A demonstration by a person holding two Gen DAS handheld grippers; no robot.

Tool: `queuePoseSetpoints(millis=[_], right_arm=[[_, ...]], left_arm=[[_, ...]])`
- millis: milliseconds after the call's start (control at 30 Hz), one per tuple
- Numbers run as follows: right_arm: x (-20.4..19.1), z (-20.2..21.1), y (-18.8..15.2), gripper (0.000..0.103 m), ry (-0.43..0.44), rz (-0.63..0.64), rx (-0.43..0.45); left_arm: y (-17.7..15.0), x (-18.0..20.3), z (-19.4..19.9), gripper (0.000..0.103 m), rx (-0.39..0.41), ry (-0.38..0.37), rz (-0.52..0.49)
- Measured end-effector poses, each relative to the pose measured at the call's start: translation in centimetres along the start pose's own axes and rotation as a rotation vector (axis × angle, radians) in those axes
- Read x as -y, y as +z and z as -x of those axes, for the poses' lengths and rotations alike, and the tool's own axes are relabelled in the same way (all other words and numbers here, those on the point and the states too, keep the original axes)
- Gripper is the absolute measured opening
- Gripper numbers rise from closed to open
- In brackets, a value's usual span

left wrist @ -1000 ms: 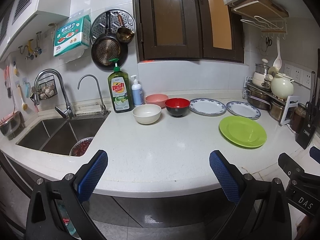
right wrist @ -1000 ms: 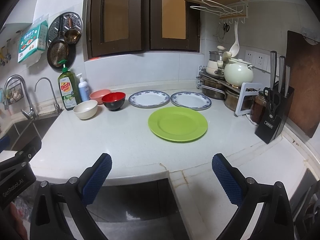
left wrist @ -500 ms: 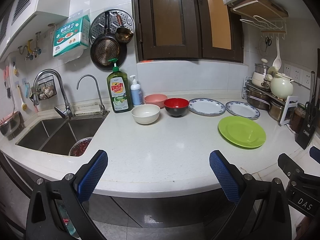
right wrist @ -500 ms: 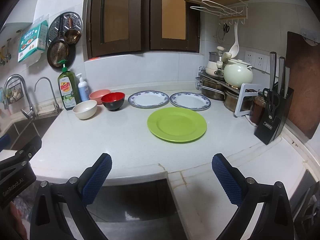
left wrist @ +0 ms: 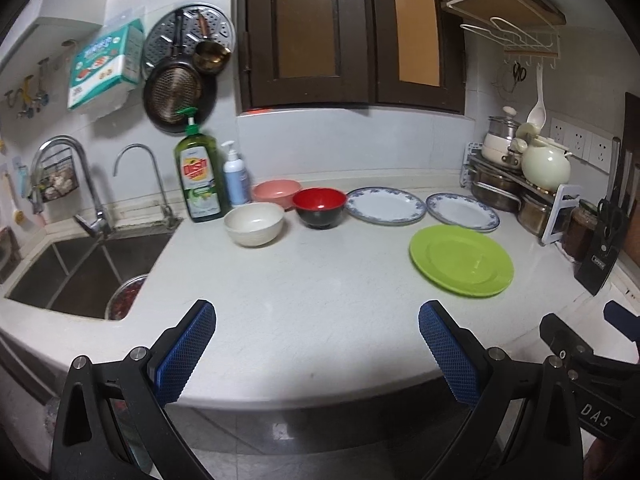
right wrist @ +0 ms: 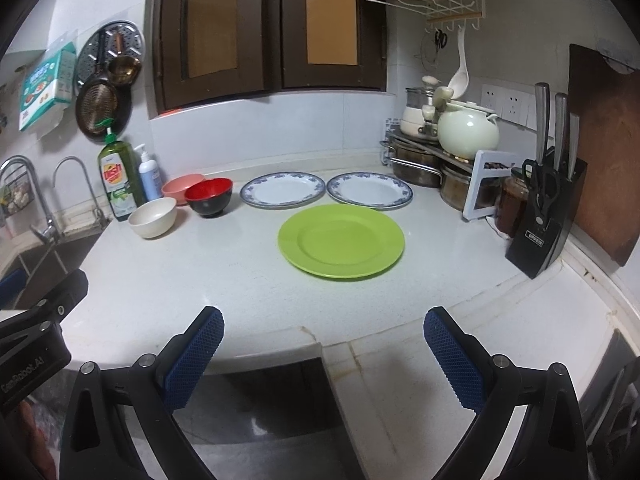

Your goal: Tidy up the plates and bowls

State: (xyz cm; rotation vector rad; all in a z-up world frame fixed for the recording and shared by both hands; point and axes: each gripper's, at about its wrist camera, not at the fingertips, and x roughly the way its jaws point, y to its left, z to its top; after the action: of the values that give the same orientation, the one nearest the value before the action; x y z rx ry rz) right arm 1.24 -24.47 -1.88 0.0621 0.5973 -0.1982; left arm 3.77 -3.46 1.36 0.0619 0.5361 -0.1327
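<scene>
On the white counter (left wrist: 312,292) stand a cream bowl (left wrist: 253,224), a pink bowl (left wrist: 276,193) and a red-and-black bowl (left wrist: 319,207), close together at the back. Two blue-rimmed white plates (left wrist: 385,210) (left wrist: 463,212) lie side by side to their right. A green plate (left wrist: 461,259) lies nearer the front; it also shows in the right wrist view (right wrist: 341,241). My left gripper (left wrist: 316,352) is open and empty at the counter's front edge. My right gripper (right wrist: 322,356) is open and empty, in front of the green plate.
A sink (left wrist: 76,272) with two taps is at the left. A green dish soap bottle (left wrist: 198,176) and a pump bottle (left wrist: 235,180) stand behind the bowls. A pot rack with a pale kettle (right wrist: 468,130), jars and a knife block (right wrist: 546,216) fill the right side.
Both grippers have moved slightly forward toward the counter, and the left view has shifted a little to the right. Nothing on the counter has moved.
</scene>
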Motion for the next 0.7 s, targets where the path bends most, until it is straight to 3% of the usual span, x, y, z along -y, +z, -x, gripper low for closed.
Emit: queuePoseSetpoints(millis=[367,700], right_arm=[[-1.9,-6.0,3.5,0.102,-0.105,-0.101,-0.012],[-1.9,-10.8,6.1,0.102,-0.244,-0.156,-0.029]], left_arm=[[5.5,-0.2,-8.2,0.103,0.05,-0.164,-0.138],[8.8,2.6,-15.4,0.103,0.006,-0.267,-0.167]])
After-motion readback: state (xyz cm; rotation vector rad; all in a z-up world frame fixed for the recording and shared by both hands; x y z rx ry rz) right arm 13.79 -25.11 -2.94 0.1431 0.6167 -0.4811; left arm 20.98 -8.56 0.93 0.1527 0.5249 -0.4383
